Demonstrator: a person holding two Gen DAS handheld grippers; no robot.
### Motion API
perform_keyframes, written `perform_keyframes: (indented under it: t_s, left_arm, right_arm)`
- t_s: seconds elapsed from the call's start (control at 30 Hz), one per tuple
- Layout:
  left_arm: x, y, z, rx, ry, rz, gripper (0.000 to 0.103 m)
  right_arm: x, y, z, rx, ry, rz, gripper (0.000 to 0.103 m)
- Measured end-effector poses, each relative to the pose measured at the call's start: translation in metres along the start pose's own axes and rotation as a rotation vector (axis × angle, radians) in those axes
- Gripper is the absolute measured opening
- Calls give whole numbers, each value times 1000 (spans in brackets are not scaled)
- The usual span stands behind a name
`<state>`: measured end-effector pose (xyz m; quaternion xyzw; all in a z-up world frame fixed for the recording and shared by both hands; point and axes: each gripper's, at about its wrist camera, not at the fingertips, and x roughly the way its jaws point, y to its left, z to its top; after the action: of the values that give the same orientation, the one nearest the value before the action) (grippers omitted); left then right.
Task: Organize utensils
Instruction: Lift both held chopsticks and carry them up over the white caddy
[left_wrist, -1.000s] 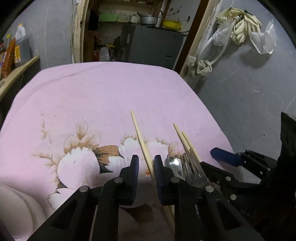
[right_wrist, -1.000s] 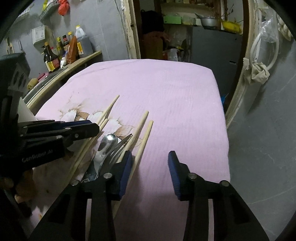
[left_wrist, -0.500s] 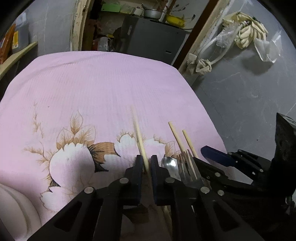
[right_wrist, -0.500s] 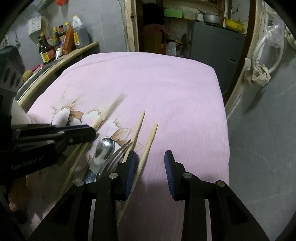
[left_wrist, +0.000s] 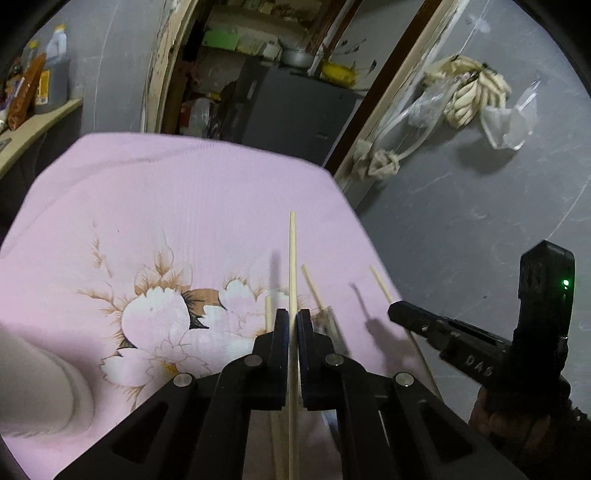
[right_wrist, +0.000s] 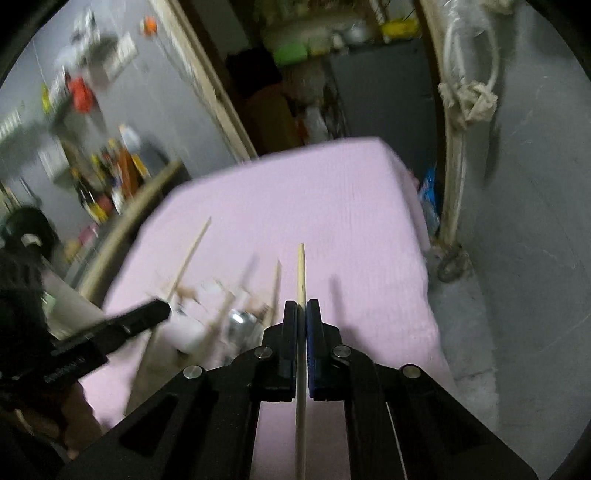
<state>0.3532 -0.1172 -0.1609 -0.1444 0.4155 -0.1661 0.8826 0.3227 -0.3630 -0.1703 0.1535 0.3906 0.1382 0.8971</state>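
left chopstick (left_wrist: 292, 258) pinched in closed left claw (left_wrist: 293, 321), lifted off pink cloth (left_wrist: 184, 206). right chopstick (right_wrist: 301, 273) pinched in right claw (right_wrist: 301, 314), jaws just closed. risk: thin stick pivots or slips; free ends collide; snags spoon (right_wrist: 240, 319) among loose chopsticks on worktop.

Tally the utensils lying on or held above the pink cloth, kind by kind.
Chopsticks: 4
Spoon: 1
Fork: 1 (blurred)
Total: 6
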Motion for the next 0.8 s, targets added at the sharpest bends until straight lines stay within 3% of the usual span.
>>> perform_keyframes:
  t_s: [0.2,0.4,0.8]
  left_arm:
    - [-52,-11,9,17,-106,-47,5]
    - [-111,-7,25,29,-212,-66,5]
    - [-218,55,63,-21,-413,-16,5]
  right_arm:
    - [-48,30,4,-28,-161,32,4]
    - [-82,79,16,-87,-257,56,4]
    - [-95,200,38,-154,-434,253,4]
